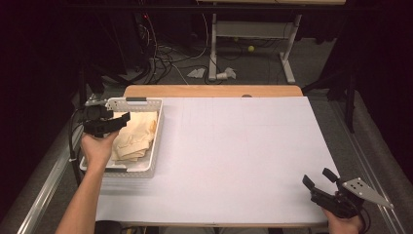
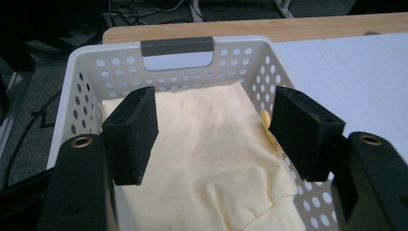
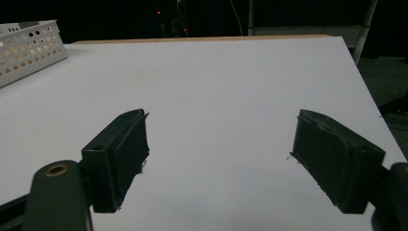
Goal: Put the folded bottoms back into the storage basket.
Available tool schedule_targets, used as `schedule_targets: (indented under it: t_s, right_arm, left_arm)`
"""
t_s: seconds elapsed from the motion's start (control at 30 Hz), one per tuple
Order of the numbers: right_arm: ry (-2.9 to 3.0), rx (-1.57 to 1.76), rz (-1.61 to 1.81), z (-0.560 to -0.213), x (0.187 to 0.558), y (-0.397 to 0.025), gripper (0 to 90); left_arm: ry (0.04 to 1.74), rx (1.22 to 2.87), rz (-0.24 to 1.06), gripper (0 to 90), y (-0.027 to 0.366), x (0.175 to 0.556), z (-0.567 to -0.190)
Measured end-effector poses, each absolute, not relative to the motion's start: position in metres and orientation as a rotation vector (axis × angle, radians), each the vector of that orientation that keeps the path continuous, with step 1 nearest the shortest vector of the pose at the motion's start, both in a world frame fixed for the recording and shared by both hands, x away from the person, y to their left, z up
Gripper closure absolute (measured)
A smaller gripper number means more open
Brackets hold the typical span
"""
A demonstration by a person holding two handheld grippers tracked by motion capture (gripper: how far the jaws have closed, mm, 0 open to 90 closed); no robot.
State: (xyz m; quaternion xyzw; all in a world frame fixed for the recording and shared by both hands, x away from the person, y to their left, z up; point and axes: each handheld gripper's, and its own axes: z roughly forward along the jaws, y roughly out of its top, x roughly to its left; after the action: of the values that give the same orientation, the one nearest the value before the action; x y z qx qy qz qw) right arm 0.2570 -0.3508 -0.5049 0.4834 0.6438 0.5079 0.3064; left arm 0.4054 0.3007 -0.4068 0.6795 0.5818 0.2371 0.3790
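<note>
A white perforated basket [image 1: 155,139] [image 2: 183,67] stands at the table's left edge with a pale yellow garment [image 1: 134,136] [image 2: 207,159] folded inside it. My left gripper [image 1: 117,119] [image 2: 214,130] hovers over the basket's left part, open, its jaws spread above the cloth with nothing between them. Down at the table's near right corner my right gripper [image 1: 319,178] [image 3: 219,159] rests low over the white surface, open and empty. In the right gripper view the basket's corner [image 3: 29,48] appears far off at the upper left.
A white sheet [image 1: 234,156] covers most of the wooden table [image 1: 214,90]. Beyond the far edge are a desk frame [image 1: 253,39], cables and small bits on a grey floor. A metal rail [image 1: 48,185] runs along the left side.
</note>
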Motion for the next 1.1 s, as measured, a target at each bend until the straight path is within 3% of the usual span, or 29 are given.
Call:
schedule_targets:
  t_s: [1.1]
  right_arm:
    - [1.702, 1.280, 1.343, -0.505, 0.256, -0.351, 20.6]
  left_arm:
    - [1.406, 1.716, 0.648, 32.4, 0.305, 0.375, -0.393]
